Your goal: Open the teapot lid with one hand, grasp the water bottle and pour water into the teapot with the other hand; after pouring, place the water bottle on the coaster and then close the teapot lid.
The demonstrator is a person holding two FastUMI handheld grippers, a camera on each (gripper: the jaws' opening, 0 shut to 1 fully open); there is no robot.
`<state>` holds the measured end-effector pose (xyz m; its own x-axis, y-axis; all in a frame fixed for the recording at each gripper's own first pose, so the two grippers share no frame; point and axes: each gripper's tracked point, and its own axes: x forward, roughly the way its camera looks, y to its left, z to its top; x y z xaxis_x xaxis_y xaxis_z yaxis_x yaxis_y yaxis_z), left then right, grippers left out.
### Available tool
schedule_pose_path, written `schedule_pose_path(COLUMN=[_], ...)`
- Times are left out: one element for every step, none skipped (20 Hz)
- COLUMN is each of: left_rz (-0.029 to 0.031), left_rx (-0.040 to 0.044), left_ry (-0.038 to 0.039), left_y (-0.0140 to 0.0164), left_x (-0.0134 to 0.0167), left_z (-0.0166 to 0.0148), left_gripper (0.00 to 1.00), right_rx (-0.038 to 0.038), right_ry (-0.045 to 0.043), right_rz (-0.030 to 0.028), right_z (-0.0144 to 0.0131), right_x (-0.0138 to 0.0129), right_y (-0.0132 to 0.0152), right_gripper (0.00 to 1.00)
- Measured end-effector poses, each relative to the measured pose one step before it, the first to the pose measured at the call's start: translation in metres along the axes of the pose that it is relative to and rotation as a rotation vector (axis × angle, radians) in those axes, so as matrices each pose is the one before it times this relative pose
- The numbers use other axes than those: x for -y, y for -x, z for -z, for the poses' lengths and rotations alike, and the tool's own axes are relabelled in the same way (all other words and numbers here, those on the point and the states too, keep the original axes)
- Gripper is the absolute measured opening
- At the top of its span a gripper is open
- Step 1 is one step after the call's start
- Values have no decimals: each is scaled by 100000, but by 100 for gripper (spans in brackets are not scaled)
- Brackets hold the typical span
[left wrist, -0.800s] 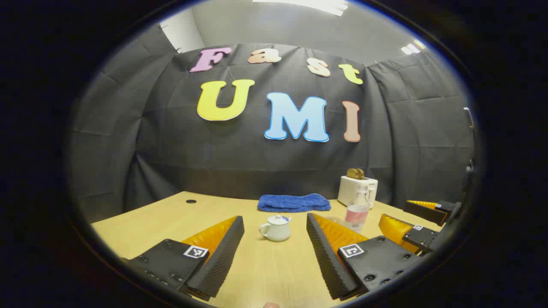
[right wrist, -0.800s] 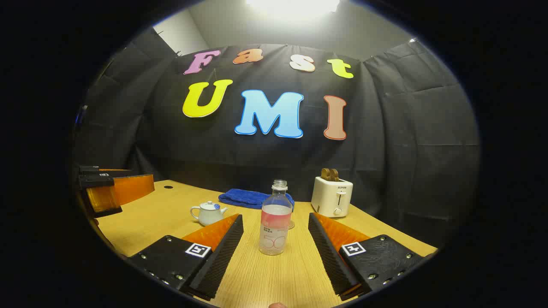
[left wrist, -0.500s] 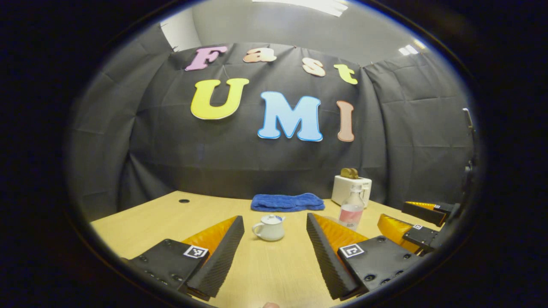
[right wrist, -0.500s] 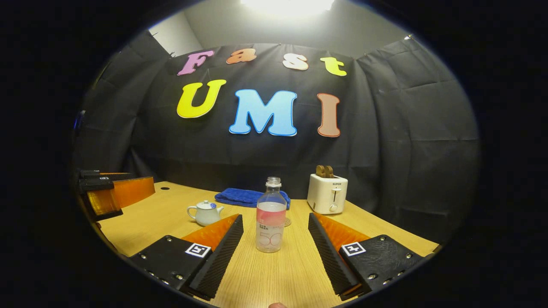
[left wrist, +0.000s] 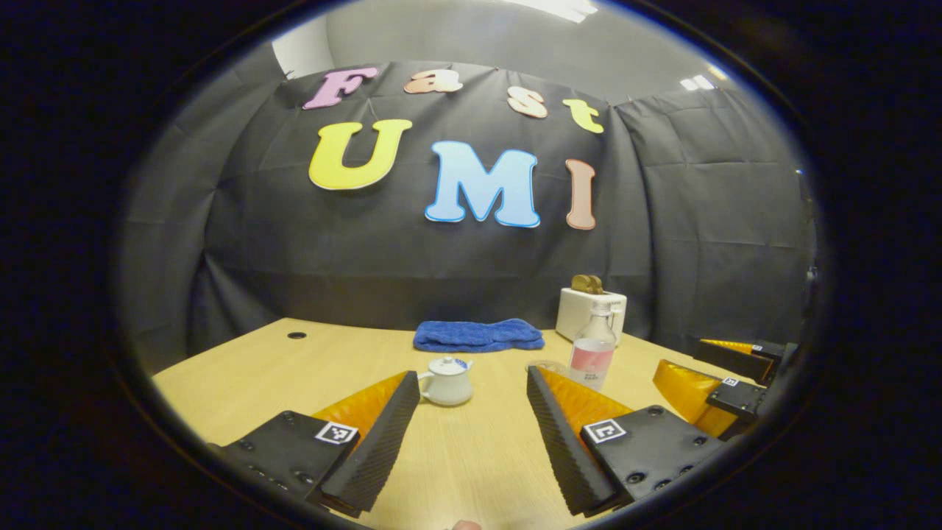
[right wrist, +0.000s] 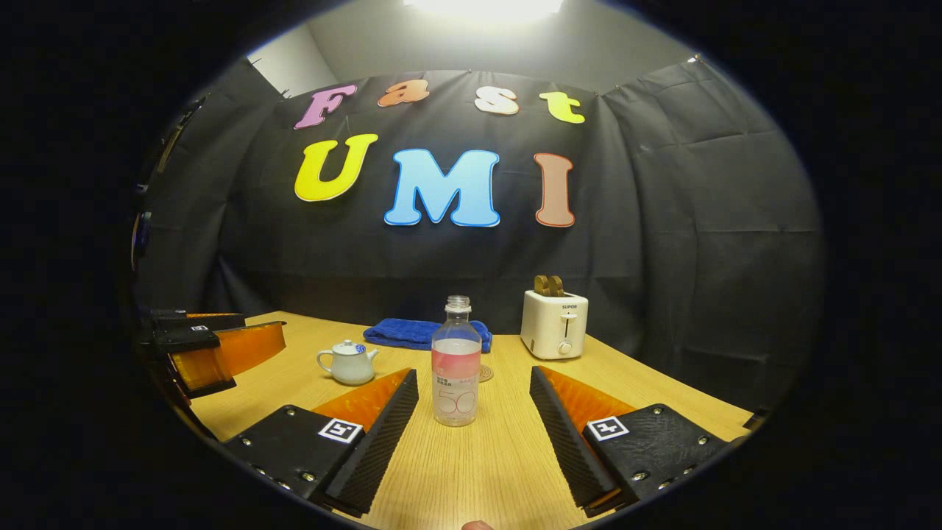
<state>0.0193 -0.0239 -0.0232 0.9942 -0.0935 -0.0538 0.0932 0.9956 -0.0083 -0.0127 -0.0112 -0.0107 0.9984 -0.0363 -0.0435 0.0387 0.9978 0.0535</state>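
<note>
Left gripper view: left gripper (left wrist: 471,419) spread wide above the light wooden table (left wrist: 257,375), nothing between the fingers.
Teapot: small white ceramic teapot (left wrist: 446,380) upright on the table, just past the left finger's tip, lid on, handle to the left.
Bottle: clear plastic water bottle with pink label (left wrist: 592,355), upright, uncapped, right of the teapot and a little farther back.
Coaster: small round coaster (left wrist: 546,366) flat on the table just left of the bottle's base.
Right gripper view: right gripper (right wrist: 475,419) also wide apart, water bottle (right wrist: 456,362) standing between the fingers at their far end, touching neither.
Other claw: left gripper (right wrist: 213,346) at the left edge of this view, near the teapot (right wrist: 348,361).
Background: folded blue towel (right wrist: 419,333) at the far side, white toaster with brown slices (right wrist: 554,322) to its right.
Coaster again: peeking out (right wrist: 486,374) just right of and behind the bottle.
</note>
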Motion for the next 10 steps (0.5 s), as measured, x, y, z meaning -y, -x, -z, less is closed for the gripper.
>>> schedule_pose_path(left_rz=[-680, -508, -360, -268, -359, -223, -17, 329, 551, 831], left_rx=[94, 6, -233, -436, -375, -383, -290, -125, -38, -279], left_ry=[130, 254, 275, 184, 142, 111, 89, -38, -185, -376], left_y=[-2, 30, 15, -154, -173, -128, -258, -217, -319, -342], left_x=[-274, -128, -161, -130, -148, -82, -81, 8, 112, 156], left_z=[0, -48, 53, 171, 110, 100, 118, -72, -36, 11], left_gripper=[95, 95, 95, 95, 95, 95, 95, 95, 95, 95], right_rx=[-349, -470, -516, -392, -269, -186, -175, -101, -279, -141], right_ry=[-115, 49, 280, 298, 235, 250, 257, 88, -47, -80], right_rz=[-698, -468, -296, -248, -349, -373, -184, 72, 95, -171], right_z=[28, 167, 110, 48, 36, -76, -58, 23, 8, -9], right_x=[-178, -145, -133, -115, -83, -142, -45, 66, 29, -25], right_y=[-37, -153, -99, -174, -213, -242, -245, -400, -367, -433], right_gripper=[95, 95, 95, 95, 95, 95, 95, 95, 95, 95])
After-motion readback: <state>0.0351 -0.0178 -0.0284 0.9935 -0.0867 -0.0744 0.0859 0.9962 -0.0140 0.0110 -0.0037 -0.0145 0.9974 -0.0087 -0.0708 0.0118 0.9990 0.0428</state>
